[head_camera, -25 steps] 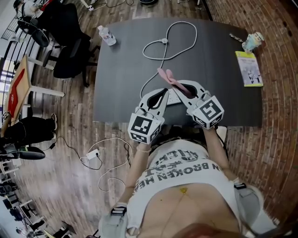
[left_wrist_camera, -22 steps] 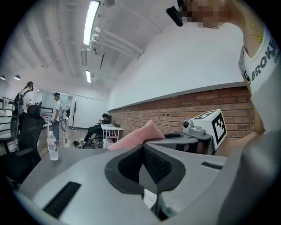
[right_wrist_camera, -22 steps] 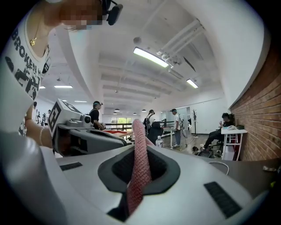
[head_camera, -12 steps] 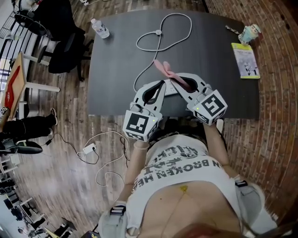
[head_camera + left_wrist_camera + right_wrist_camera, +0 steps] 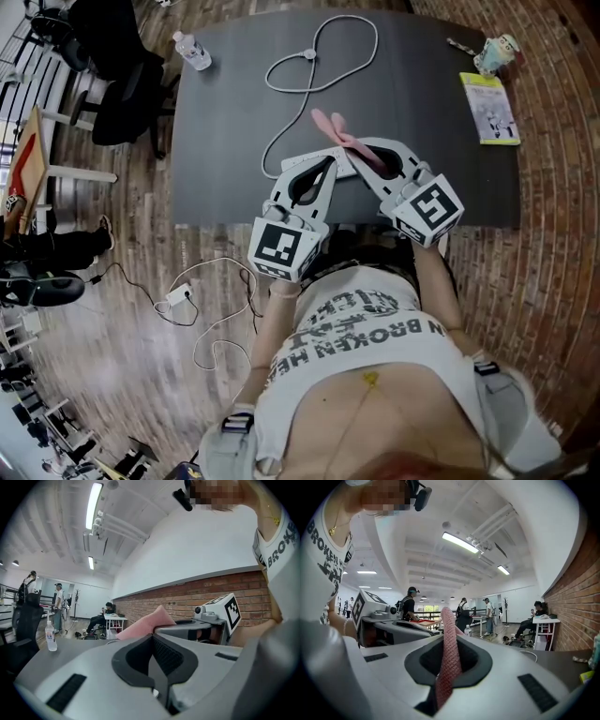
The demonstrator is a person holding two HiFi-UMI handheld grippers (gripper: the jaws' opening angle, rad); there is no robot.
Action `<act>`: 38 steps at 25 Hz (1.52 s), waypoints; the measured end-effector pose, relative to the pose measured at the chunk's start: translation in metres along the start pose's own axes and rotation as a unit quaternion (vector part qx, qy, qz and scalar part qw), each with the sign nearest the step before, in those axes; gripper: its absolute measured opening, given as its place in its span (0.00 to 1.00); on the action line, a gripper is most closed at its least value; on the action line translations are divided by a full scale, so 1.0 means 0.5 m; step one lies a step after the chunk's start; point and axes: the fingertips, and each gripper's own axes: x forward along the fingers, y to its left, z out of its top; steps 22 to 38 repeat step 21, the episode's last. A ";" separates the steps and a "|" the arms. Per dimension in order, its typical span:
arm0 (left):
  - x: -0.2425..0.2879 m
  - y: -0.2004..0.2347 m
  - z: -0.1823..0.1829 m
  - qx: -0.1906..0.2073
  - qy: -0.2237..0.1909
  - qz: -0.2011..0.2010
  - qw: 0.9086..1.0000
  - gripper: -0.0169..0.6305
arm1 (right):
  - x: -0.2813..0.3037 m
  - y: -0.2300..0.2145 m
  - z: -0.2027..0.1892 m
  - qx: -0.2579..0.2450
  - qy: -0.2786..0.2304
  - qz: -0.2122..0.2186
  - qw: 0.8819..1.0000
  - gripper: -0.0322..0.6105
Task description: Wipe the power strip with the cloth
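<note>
My right gripper (image 5: 362,150) is shut on a pink cloth (image 5: 330,129), which sticks out past its tips over the dark table (image 5: 225,131). In the right gripper view the cloth (image 5: 450,653) stands pinched upright between the jaws. My left gripper (image 5: 329,165) is close beside the right one, and its jaws are shut in the left gripper view (image 5: 152,644) with nothing clearly between them. The white power strip (image 5: 343,171) lies at the table's near edge, mostly hidden under both grippers. Its white cable (image 5: 319,56) loops away across the table.
A water bottle (image 5: 192,52) stands at the table's far left corner. A cup (image 5: 497,52) and a booklet (image 5: 487,108) are at the far right. Office chairs (image 5: 122,84) stand left of the table. A charger with a cord (image 5: 178,298) lies on the wooden floor.
Both grippers have risen a little and shifted further over the table's near edge, side by side. The right one still holds the cloth, and the left stays shut.
</note>
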 end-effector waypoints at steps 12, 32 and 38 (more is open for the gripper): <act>-0.015 -0.021 -0.017 -0.004 0.008 -0.004 1.000 0.04 | -0.027 0.007 -0.007 0.004 0.005 -0.013 1.000 0.07; -0.025 -0.023 -0.021 -0.004 0.008 0.000 1.000 0.04 | -0.031 0.018 -0.011 0.003 0.010 -0.008 1.000 0.07; -0.025 -0.023 -0.021 -0.004 0.008 0.000 1.000 0.04 | -0.031 0.018 -0.011 0.003 0.010 -0.008 1.000 0.07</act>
